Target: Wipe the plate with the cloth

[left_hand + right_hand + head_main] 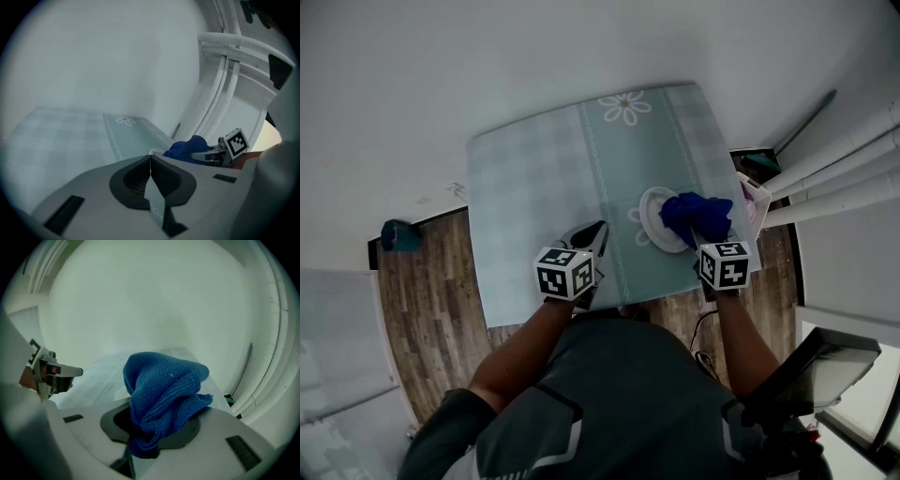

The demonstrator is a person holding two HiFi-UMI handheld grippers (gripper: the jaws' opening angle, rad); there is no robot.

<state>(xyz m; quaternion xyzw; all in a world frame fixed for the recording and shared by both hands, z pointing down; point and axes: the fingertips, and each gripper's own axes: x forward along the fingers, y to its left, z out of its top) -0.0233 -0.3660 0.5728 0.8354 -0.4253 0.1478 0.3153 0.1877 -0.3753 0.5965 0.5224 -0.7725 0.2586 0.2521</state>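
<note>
A small white plate (655,214) sits on the pale green table (534,187) toward its right edge. A bunched blue cloth (697,215) lies over the plate's right half, with my right gripper (703,230) shut on it. In the right gripper view the cloth (161,394) bulges out of the closed jaws and hides the plate. My left gripper (596,232) is shut with nothing in it, resting just left of the plate. In the left gripper view the cloth (187,147) and the plate's rim (157,152) show just past the closed tips (150,157).
White pipes (834,169) run along the wall at the right, close to the table's right edge. A dark teal object (398,234) sits on the wooden floor (422,300) at the left. The table's left half carries nothing.
</note>
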